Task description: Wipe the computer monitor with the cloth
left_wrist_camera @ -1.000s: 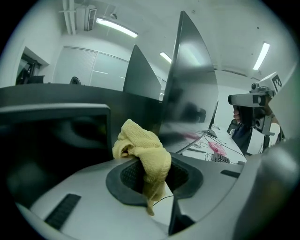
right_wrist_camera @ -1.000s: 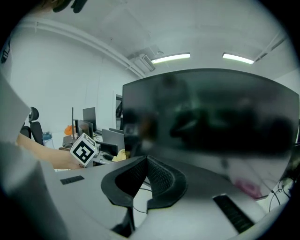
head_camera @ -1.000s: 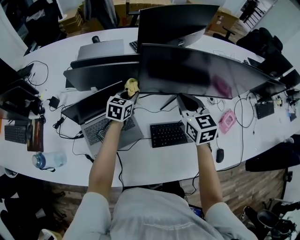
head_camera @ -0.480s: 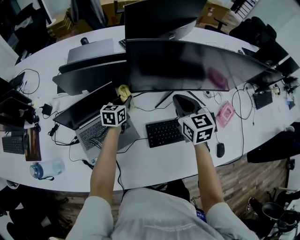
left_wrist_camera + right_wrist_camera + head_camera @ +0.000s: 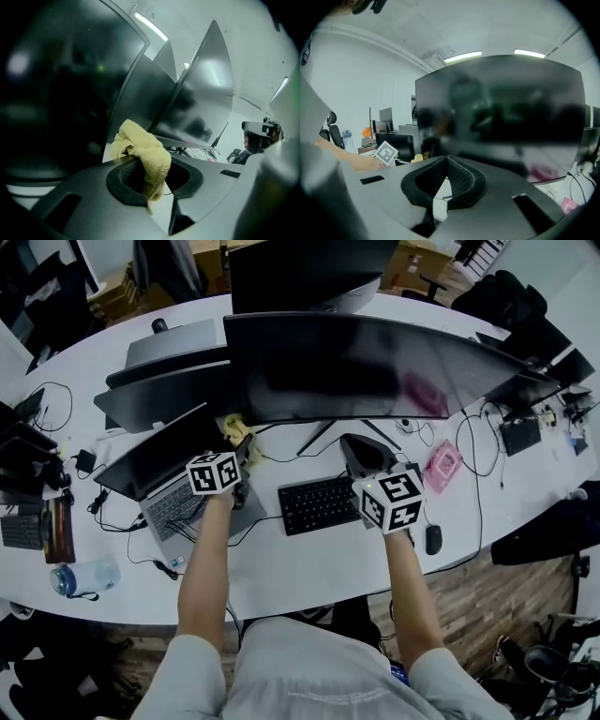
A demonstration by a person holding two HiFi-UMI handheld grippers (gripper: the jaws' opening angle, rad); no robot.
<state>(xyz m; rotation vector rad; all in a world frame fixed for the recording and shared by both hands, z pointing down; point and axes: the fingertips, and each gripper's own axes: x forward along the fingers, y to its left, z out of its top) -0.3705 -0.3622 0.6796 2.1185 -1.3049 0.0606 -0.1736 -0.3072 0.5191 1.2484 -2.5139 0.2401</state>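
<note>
While the left tool [image 5: 151, 174] pinches a crumpled yellow cloth [image 5: 140, 145] just below the lower left corner of the wide curved black monitor [image 5: 375, 371], the right tool [image 5: 446, 164], jaws closed and empty, hovers before the monitor's middle.

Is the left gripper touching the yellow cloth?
Touching. The left gripper view shows the crumpled yellow cloth pinched between the jaws of the left gripper.
</note>
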